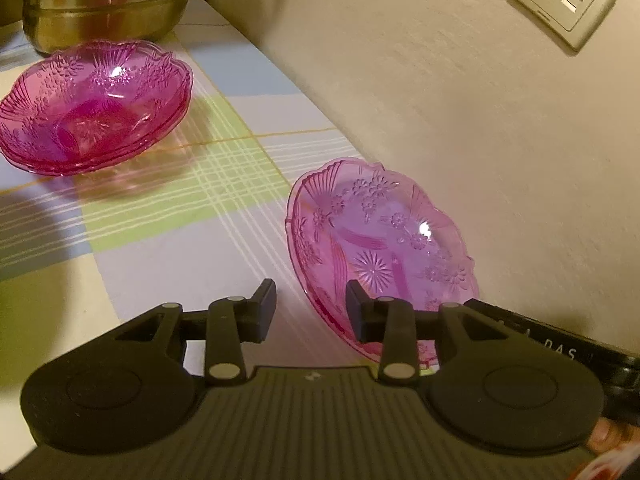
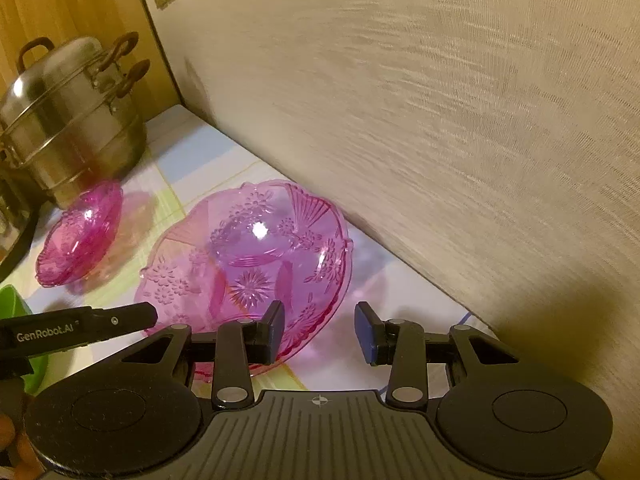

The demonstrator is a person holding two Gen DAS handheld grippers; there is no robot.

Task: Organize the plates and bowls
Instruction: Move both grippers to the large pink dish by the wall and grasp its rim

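Note:
A pink patterned glass bowl [image 1: 380,248] sits on the checked tablecloth next to the wall; it also shows in the right wrist view [image 2: 248,268]. A darker pink stack of bowls [image 1: 92,108] sits farther back by the steel pot, and shows in the right wrist view [image 2: 80,236]. My left gripper [image 1: 311,310] is open, its jaws straddling the near bowl's left rim. My right gripper [image 2: 320,334] is open, its left finger [image 2: 274,330] in front of the bowl's near right rim. The left gripper's body [image 2: 76,328] shows at the bowl's left.
A steel steamer pot [image 2: 68,128] stands in the back corner, also in the left wrist view [image 1: 104,0]. The beige wall [image 1: 480,120] runs along the table's right side with a socket plate [image 1: 562,2]. A green object [image 2: 16,312] lies at the left edge.

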